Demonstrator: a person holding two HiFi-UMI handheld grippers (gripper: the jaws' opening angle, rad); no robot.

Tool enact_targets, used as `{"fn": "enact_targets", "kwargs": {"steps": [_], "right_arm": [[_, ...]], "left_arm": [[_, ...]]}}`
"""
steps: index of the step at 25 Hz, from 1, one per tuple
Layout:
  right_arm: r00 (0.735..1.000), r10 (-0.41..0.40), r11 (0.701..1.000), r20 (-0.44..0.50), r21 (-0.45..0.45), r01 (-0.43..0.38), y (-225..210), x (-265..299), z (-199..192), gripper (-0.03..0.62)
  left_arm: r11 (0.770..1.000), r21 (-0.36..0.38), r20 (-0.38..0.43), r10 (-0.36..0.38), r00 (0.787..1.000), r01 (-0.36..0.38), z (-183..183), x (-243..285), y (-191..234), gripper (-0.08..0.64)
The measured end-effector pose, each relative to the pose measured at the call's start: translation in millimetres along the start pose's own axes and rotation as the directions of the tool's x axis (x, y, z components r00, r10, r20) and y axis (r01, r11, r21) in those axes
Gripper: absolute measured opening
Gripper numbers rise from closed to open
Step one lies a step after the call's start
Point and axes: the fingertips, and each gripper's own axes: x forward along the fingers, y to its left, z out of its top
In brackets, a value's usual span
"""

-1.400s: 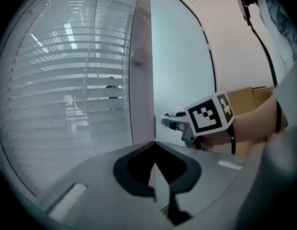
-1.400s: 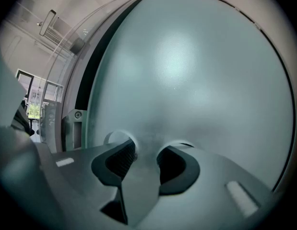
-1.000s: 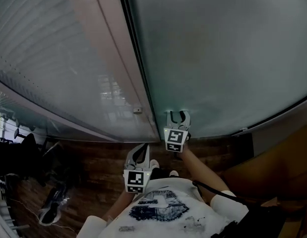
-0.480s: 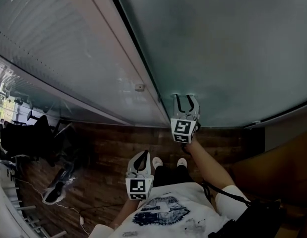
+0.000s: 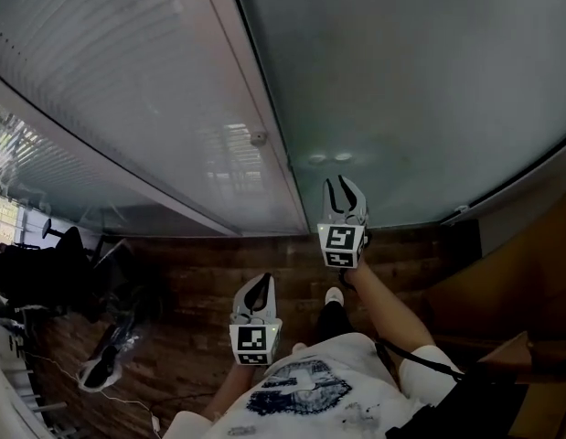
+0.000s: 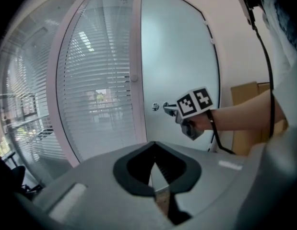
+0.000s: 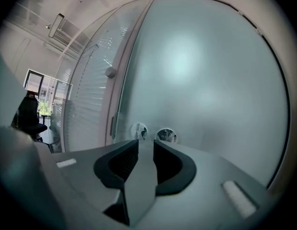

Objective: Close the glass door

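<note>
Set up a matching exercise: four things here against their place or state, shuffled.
1. left gripper
2. right gripper
3. glass door
4. blinds

a. left of the door
b. jaws together
c. jaws apart
d. frosted pane

Pairs: 1-b, 2-c, 3-d, 4-a.
The right gripper's jaws have just been closing, with nothing between them.

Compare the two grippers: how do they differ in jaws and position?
The right gripper is raised close to the frosted glass door; the left gripper hangs lower, nearer the person's body. The right gripper's jaws stand apart, having just closed further, nothing between; the left gripper's jaws are together. Both hold nothing.
</note>
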Motion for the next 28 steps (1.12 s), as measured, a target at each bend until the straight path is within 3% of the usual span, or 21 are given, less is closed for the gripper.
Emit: {"fn": "enact_targets", "kwargs": {"steps": [10, 17, 28], "right_arm": [[1.000, -0.028, 0.999, -0.005, 0.026, 0.028, 22, -115, -11, 0.014], [0.998, -0.058, 0.998, -0.021, 0.021, 0.058, 37, -204, -28, 0.009], [0.995, -0.097, 0.994, -0.034, 0.046, 0.098, 62, -303, -46, 0.009]], "left_arm": [[0.999, 0.021, 0.042, -0.047, 0.998, 0.046, -29, -66, 10, 0.003], [0.997, 0.042, 0.097, -0.065, 0.993, 0.061, -38, -124, 1, 0.003], [0.997, 0.007, 0.095, -0.082, 0.992, 0.082, -74, -194, -17, 0.003]]}}
